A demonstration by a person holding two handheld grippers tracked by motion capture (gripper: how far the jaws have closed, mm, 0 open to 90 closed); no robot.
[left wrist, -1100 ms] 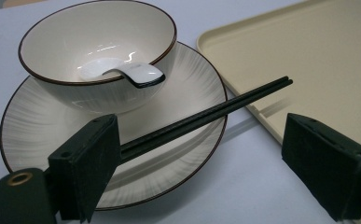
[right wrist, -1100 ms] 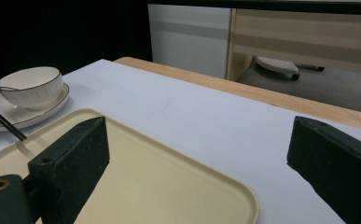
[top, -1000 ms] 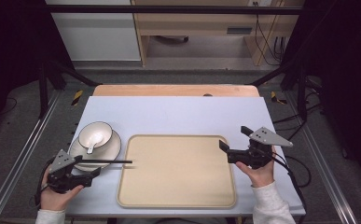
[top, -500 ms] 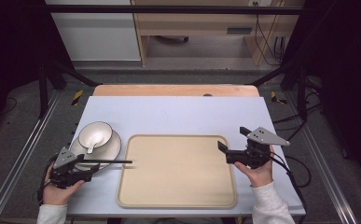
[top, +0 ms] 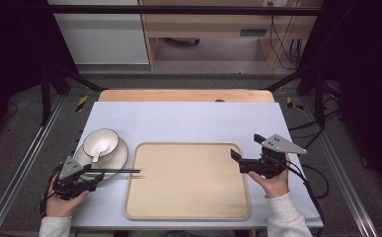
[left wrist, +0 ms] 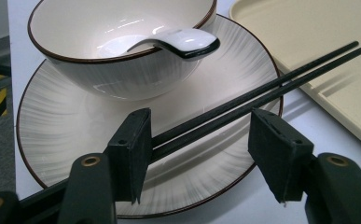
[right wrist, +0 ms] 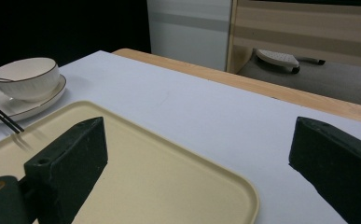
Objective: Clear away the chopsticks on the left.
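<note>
The black chopsticks (left wrist: 262, 95) are laid across the plate (left wrist: 66, 135), tips out over the beige tray (top: 188, 182), and sit between the left gripper (left wrist: 206, 144) jaws, which have just been closing but aren't pressed shut yet. The right gripper (top: 248, 160) is held wide open over the tray edge

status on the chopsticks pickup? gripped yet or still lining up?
Done: the left gripper straddles the black chopsticks, which lie across the plate rim. In hand: its jaws have just been closing; one pad looks against the sticks, the other is clearly off, so no grip yet. Left: finish the pinch and lift. The tray is bare, the bowl and spoon sit untouched, and the right gripper hovers open over the tray's edge.
</note>
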